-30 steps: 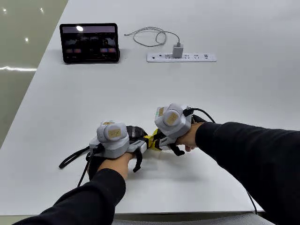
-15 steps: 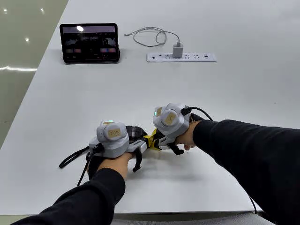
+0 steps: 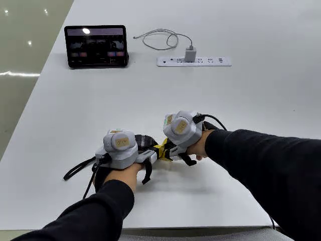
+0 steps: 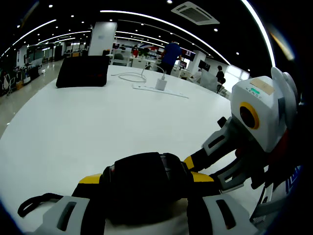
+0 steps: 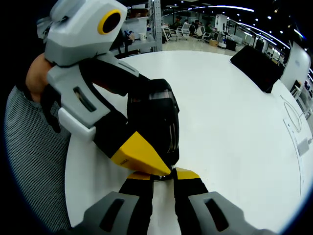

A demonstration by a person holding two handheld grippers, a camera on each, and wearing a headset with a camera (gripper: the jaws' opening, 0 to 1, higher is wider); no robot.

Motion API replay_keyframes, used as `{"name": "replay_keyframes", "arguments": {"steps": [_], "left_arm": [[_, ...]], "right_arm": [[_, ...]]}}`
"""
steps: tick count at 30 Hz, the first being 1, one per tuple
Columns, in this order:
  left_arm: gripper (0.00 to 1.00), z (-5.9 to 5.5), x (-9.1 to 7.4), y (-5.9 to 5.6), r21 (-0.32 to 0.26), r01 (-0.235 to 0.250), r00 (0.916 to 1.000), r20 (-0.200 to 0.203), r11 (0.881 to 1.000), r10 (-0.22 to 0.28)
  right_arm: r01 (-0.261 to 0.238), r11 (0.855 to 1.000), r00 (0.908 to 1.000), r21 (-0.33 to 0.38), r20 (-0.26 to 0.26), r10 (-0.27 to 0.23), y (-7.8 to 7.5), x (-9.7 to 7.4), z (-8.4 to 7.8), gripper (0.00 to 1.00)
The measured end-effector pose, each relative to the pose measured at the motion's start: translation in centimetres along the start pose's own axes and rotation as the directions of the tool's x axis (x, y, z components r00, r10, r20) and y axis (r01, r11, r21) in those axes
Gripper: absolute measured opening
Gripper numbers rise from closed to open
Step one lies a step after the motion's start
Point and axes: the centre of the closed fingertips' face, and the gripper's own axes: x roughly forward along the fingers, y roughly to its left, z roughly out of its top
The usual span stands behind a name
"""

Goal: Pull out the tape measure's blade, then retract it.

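The tape measure (image 3: 148,143), black with yellow corners, rests on the white table (image 3: 150,95). My left gripper (image 3: 143,154) is shut around its case (image 4: 146,183), one jaw on each side. A black wrist strap (image 3: 76,169) trails off to the left. In the right gripper view the case (image 5: 152,122) lies just ahead of my right gripper (image 5: 164,177). Its yellow-tipped jaws are pinched together at the case's mouth, on the blade tip. Hardly any blade shows between the case and the jaws. The right gripper (image 4: 259,117) comes in from the right in the left gripper view.
A tablet (image 3: 96,45) stands at the far left of the table. A white power strip (image 3: 194,61) with a charger and a coiled cable (image 3: 160,39) lies behind the grippers. The table's left edge (image 3: 30,103) drops to a glossy floor.
My right gripper has edged slightly left, toward the case. The left gripper and the tape measure have stayed where they were.
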Motion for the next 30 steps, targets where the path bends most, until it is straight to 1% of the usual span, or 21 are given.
{"name": "replay_keyframes", "arguments": {"steps": [6, 9, 11, 15, 16, 17, 18, 19, 21, 23, 25, 26, 27, 30], "left_arm": [[0.63, 0.0, 0.0, 0.0, 0.002, 0.0, 1.0, 0.0, 1.0, 0.0], [0.64, 0.0, 0.0, 0.0, 0.001, 0.005, 1.0, -0.003, 1.0, -0.005], [0.64, 0.0, 0.0, 0.0, 0.004, 0.006, 1.0, -0.003, 1.0, -0.006], [0.64, 0.0, 0.0, 0.0, 0.006, 0.004, 1.0, 0.0, 1.0, -0.004], [0.64, 0.0, -0.1, 0.0, 0.007, 0.003, 1.0, 0.002, 1.0, -0.003], [0.64, 0.0, -0.1, 0.0, 0.007, 0.003, 1.0, 0.002, 1.0, -0.003], [0.64, 0.0, -0.1, 0.0, 0.007, 0.003, 1.0, 0.001, 1.0, -0.003], [0.64, 0.0, 0.0, 0.0, 0.009, 0.003, 1.0, 0.0, 1.0, -0.003], [0.64, 0.0, -0.1, 0.0, 0.008, 0.002, 1.0, 0.001, 1.0, -0.002], [0.64, 0.0, -0.1, 0.0, 0.01, 0.0, 1.0, 0.007, 1.0, 0.0], [0.64, 0.0, -0.1, 0.0, 0.009, 0.002, 1.0, 0.01, 1.0, -0.002], [0.64, 0.0, -0.1, 0.0, 0.008, 0.004, 0.9999, 0.009, 1.0, -0.004], [0.64, 0.0, -0.1, -0.1, 0.011, 0.006, 1.0, 0.007, 1.0, -0.007], [0.64, 0.0, -0.1, -0.1, 0.011, 0.006, 0.9999, 0.009, 1.0, -0.006]], "right_arm": [[0.008, 1.0, 1.0, -0.01, -0.004, -0.008, 0.0, 0.0, 0.0, 0.12], [0.004, 1.0, 0.9999, -0.014, 0.012, -0.004, 0.0, -0.2, -0.1, 0.12], [0.005, 1.0, 0.9999, -0.002, 0.016, -0.005, 0.0, -0.2, -0.1, 0.13], [0.028, 1.0, 0.9987, -0.001, 0.042, -0.028, -0.2, -0.9, 0.4, 0.18], [0.035, 0.999, 0.9981, -0.005, 0.051, -0.035, -0.3, -1.1, 0.5, 0.21], [0.045, 0.999, 0.9968, 0.008, 0.065, -0.046, -0.5, -1.3, 0.6, 0.24], [0.049, 0.998, 0.9959, 0.041, 0.074, -0.052, -0.6, -1.5, 0.7, 0.27], [0.046, 0.994, 0.996, 0.095, 0.072, -0.053, -0.7, -1.7, 0.5, 0.31], [0.054, 0.992, 0.9944, 0.114, 0.084, -0.064, -1.0, -2.1, 0.6, 0.36], [0.065, 0.991, 0.9923, 0.116, 0.098, -0.077, -1.1, -2.5, 0.7, 0.45], [0.06, 0.988, 0.9905, 0.141, 0.114, -0.077, -1.0, -2.8, 0.9, 0.52], [0.046, 0.989, 0.9914, 0.14, 0.115, -0.063, -0.8, -3.0, 0.8, 0.56], [0.05, 0.987, 0.9898, 0.153, 0.125, -0.07, -0.8, -3.1, 0.9, 0.59], [0.049, 0.986, 0.9906, 0.161, 0.118, -0.068, -0.6, -3.2, 0.6, 0.69]]}}
